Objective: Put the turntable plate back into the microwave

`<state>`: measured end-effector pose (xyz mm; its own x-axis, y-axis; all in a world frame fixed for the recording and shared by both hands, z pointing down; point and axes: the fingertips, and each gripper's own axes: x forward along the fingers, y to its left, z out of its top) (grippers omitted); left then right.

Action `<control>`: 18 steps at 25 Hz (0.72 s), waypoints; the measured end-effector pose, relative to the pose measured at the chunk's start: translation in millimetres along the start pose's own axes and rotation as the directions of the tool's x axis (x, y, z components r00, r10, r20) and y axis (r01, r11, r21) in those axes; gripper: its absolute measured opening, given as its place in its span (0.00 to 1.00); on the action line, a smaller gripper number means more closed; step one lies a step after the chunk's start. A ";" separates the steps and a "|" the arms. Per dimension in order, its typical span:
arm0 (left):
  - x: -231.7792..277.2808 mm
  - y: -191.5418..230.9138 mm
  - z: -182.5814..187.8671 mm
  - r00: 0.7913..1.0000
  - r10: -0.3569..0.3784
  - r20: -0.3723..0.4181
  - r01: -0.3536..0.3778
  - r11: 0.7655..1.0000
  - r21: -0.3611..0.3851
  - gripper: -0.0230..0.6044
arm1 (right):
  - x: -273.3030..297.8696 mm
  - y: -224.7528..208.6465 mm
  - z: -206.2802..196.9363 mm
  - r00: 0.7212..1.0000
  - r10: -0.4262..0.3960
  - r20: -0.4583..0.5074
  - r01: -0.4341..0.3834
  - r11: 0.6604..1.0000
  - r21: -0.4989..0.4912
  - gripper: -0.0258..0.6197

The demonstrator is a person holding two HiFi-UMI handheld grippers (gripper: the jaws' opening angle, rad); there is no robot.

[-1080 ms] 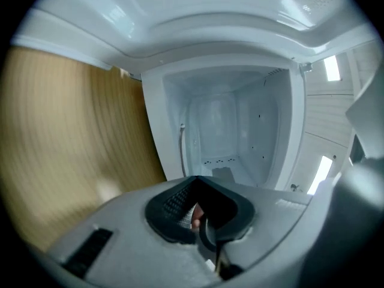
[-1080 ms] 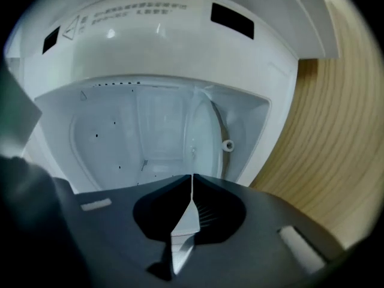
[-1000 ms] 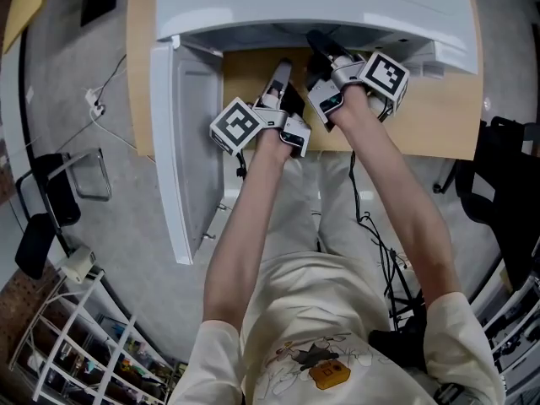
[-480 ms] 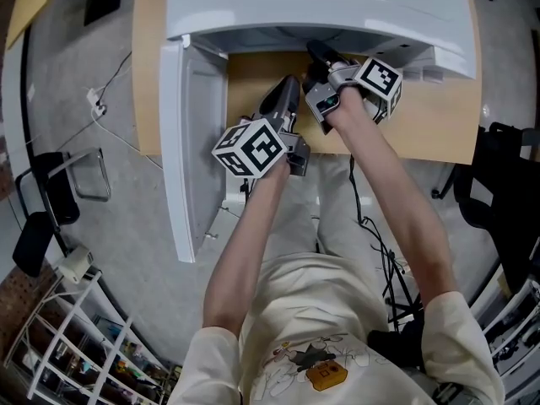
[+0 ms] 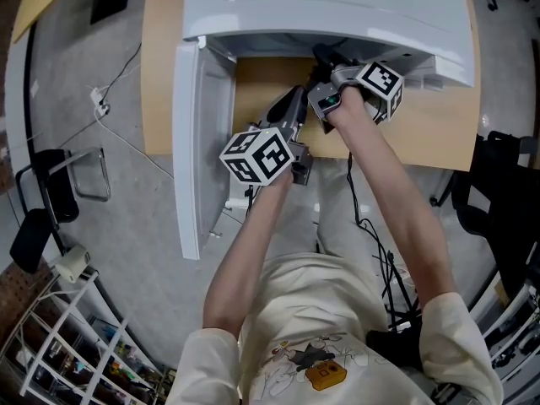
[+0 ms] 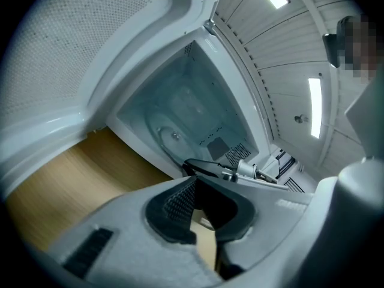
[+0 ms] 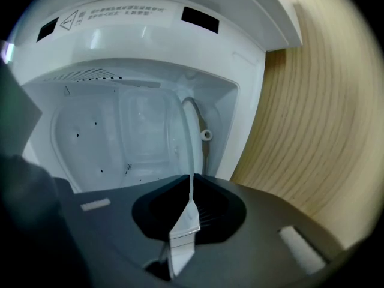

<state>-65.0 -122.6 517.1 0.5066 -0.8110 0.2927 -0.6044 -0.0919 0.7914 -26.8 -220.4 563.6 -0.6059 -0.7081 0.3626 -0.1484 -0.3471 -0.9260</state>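
Turntable plate (image 7: 185, 224) pinched edge-on in right claw (image 7: 191, 183), at open microwave (image 5: 337, 7), left claw (image 6: 195, 182) closed, empty

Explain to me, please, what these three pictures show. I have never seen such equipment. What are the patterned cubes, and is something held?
A person holds two handheld grippers, each with two jaws; the patterned cubes are parts of them. One picture looks down from the person's head; the other two come from cameras on each gripper. The left gripper holds nothing; its jaws look together. The right gripper pinches the round clear glass turntable plate partly inside the open white microwave, which stands on the light wooden table.
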 end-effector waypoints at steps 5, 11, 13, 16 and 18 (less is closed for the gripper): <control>-2.7 -1.5 1.7 1.000 0.005 -0.004 -0.005 1.000 -0.015 0.03 | -9.2 -1.4 6.3 1.000 -0.023 -0.006 0.023 1.000 -0.016 0.07; -6.8 -16.7 7.5 0.999 0.013 -0.029 -0.012 0.999 0.049 0.03 | -32.8 5.8 -8.9 0.993 -0.037 -0.116 0.019 0.988 -0.151 0.07; -10.5 -22.5 8.4 0.999 0.019 -0.043 -0.016 0.998 0.064 0.03 | -45.4 9.1 -20.0 0.984 -0.049 -0.173 0.006 0.970 -0.242 0.06; -17.5 -31.5 10.9 0.997 0.034 -0.064 -0.029 0.996 0.086 0.03 | -64.1 17.3 -33.9 0.967 -0.071 -0.243 -0.030 0.921 -0.388 0.05; -26.0 -40.3 10.5 0.996 0.042 -0.075 -0.035 0.995 0.093 0.03 | -81.8 24.5 -44.8 0.954 -0.076 -0.290 -0.072 0.880 -0.470 0.05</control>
<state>-60.2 -103.8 472.0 0.5254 -0.7686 0.3650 -0.6763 -0.1171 0.7272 -15.9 -143.5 506.5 -0.7934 -0.4707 0.3859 -0.4537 0.0346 -0.8905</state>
